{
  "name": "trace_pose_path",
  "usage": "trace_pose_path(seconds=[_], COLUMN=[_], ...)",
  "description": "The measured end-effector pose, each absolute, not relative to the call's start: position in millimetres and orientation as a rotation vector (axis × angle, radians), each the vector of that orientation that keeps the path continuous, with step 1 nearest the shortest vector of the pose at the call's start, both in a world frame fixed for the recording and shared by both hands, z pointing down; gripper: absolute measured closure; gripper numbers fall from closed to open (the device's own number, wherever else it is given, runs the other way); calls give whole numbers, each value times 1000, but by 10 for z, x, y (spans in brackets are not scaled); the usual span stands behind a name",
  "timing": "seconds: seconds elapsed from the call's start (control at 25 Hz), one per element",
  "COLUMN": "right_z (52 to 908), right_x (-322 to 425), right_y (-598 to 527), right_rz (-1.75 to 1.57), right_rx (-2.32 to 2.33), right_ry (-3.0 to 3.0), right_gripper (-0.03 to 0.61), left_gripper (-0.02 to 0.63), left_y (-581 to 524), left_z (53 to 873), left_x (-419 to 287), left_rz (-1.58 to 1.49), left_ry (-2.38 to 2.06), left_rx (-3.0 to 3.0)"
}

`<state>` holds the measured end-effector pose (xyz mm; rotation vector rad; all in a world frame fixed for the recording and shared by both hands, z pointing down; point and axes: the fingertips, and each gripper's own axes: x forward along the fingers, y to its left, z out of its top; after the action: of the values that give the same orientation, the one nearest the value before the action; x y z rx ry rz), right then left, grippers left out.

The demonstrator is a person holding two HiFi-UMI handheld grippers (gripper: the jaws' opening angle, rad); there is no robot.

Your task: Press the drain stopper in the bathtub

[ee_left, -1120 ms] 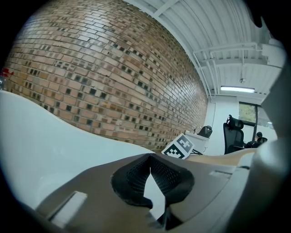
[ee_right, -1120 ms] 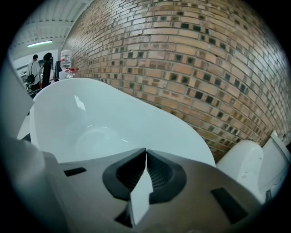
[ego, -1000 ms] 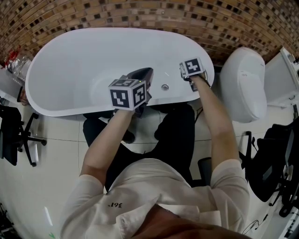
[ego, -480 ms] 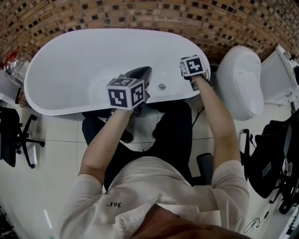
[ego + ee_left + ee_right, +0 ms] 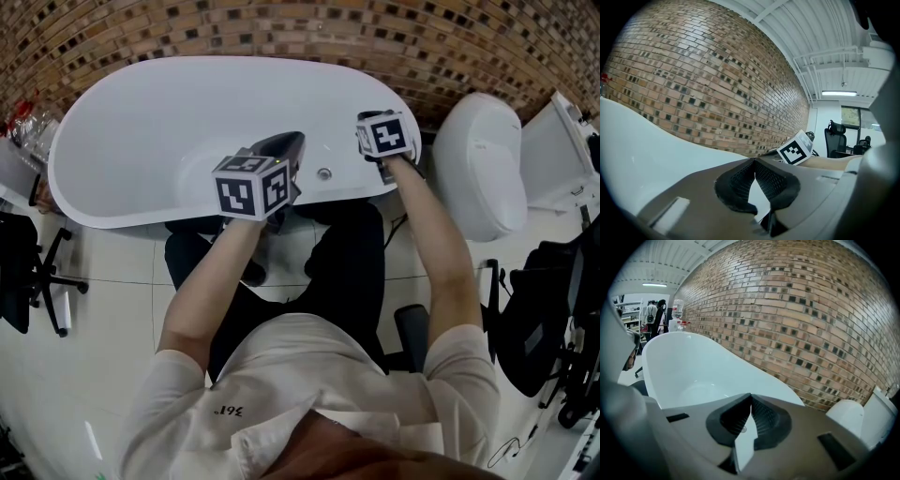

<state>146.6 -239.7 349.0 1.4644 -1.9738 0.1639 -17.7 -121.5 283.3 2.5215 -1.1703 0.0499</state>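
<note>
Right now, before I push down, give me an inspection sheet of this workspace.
Surface: white bathtub, nothing loose seen inside.
Job's things: drain stopper, small metal disc inside the tub by the near rim, untouched.
Clutter: bottle and wrapped items beyond the tub's left end.
Grippers: left claw shut, empty, over the tub; right claw shut, empty, by the tub's right end.
Cables: thin cable on the floor, lower right.
Surroundings: brick wall behind, toilet at right, office chairs either side, tiled floor.
</note>
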Motion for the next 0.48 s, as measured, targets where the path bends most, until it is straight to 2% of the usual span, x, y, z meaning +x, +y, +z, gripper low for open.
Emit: trace_pose_path(seconds=[0.48], right_z=[3195], right_x=[1325], right_y=[-2231], right_rz=[138], right_rx=[1501], right_ry=[-2047], right_gripper=[565], left_gripper=[606], left_y=[-1131], left_z=[2797], left_x=[-246], left_rz=[36], left_ry=[-1181], left_rx=[2528])
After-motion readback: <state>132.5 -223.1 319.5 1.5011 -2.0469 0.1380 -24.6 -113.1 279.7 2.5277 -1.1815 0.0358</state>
